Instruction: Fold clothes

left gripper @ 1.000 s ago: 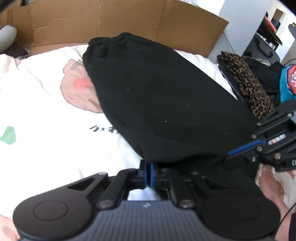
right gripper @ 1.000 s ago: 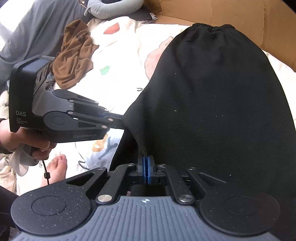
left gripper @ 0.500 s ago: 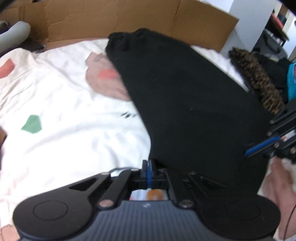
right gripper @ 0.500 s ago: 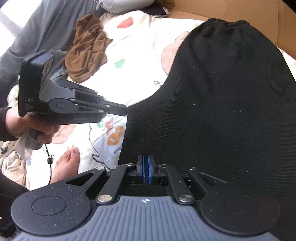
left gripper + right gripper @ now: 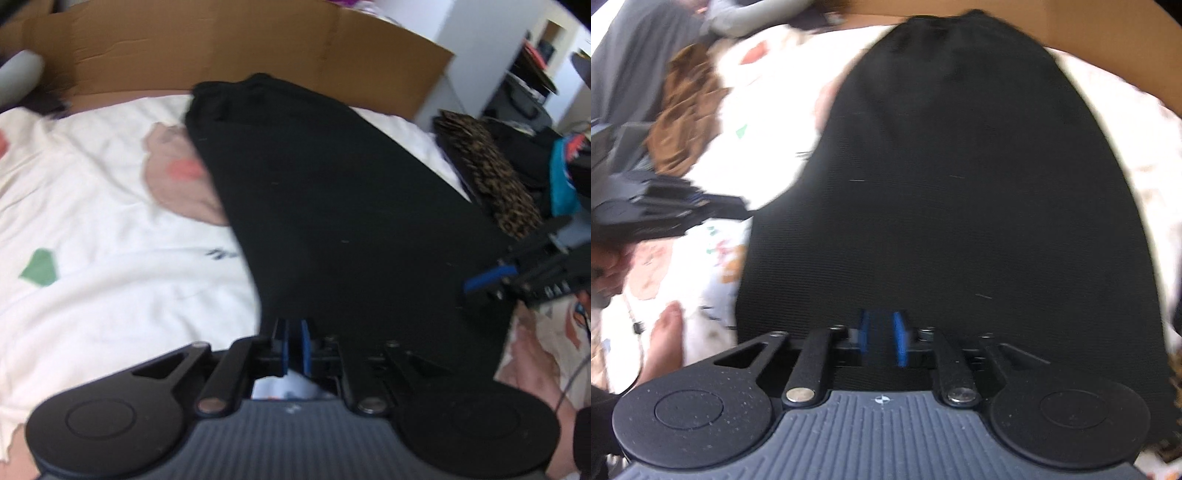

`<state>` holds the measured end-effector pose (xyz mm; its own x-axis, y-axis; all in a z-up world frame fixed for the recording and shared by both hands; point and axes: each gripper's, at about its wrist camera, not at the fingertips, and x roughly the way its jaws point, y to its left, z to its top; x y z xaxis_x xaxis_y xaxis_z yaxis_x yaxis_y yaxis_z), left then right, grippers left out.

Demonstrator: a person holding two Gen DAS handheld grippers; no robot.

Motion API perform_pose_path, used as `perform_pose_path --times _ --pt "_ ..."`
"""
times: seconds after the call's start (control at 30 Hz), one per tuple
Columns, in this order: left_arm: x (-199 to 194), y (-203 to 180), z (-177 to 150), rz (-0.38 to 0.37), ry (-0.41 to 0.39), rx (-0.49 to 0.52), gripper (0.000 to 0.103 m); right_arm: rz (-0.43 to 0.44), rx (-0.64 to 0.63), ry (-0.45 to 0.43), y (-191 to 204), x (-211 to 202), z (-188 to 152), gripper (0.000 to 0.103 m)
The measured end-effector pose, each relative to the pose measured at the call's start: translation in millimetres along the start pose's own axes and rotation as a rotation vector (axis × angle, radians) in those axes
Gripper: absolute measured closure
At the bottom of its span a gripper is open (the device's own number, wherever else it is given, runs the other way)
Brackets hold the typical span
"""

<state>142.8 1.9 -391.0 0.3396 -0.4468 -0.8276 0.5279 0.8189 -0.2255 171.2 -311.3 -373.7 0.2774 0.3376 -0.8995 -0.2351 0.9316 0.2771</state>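
on the white printed bedsheet (image 5: 110,229) lies the black knit garment (image 5: 332,192), flat, far hem bunched. left gripper (image 5: 294,345) and right gripper (image 5: 882,338): jaws have just been opening, blue pads slightly apart; motion blur hides whether cloth is between them.

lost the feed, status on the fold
Left gripper and right gripper just opening, jaws parted. Black garment flat on bedsheet. Nothing blocking.

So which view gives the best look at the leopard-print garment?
The left wrist view: the leopard-print garment lies in plain sight at the right, beside the black garment. The right wrist view shows at most a sliver of it at the right edge.
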Motion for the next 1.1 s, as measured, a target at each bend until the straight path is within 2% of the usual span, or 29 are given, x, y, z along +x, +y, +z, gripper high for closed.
perform_pose_path --times 0.37,0.43,0.53,0.8,0.9,0.97,1.03,1.1 --pt "23 -34 -20 -0.039 0.109 0.050 0.089 -0.186 0.116 -0.023 -72 -14 -37 0.078" --pt "25 -42 -26 -0.055 0.132 0.062 0.089 -0.214 0.124 -0.019 -82 -15 -43 0.075" --pt "25 -56 -34 -0.059 0.149 0.112 0.089 -0.230 0.132 -0.020 -95 -18 -54 0.076" --pt "22 -69 -41 -0.136 0.228 0.119 0.088 -0.296 0.175 -0.034 -114 -34 -76 0.078" --pt "19 -62 -45 -0.178 0.268 0.057 0.084 -0.304 0.183 -0.037 -118 -39 -81 0.080" --pt "16 -54 -49 -0.210 0.291 -0.003 0.069 -0.303 0.183 -0.037 -120 -40 -83 0.082" --pt "18 -48 -51 -0.235 0.300 -0.068 0.061 -0.302 0.182 -0.037 -121 -40 -84 0.082" --pt "20 -39 -53 -0.258 0.310 -0.146 0.060 -0.305 0.175 -0.034 -121 -40 -85 0.082"
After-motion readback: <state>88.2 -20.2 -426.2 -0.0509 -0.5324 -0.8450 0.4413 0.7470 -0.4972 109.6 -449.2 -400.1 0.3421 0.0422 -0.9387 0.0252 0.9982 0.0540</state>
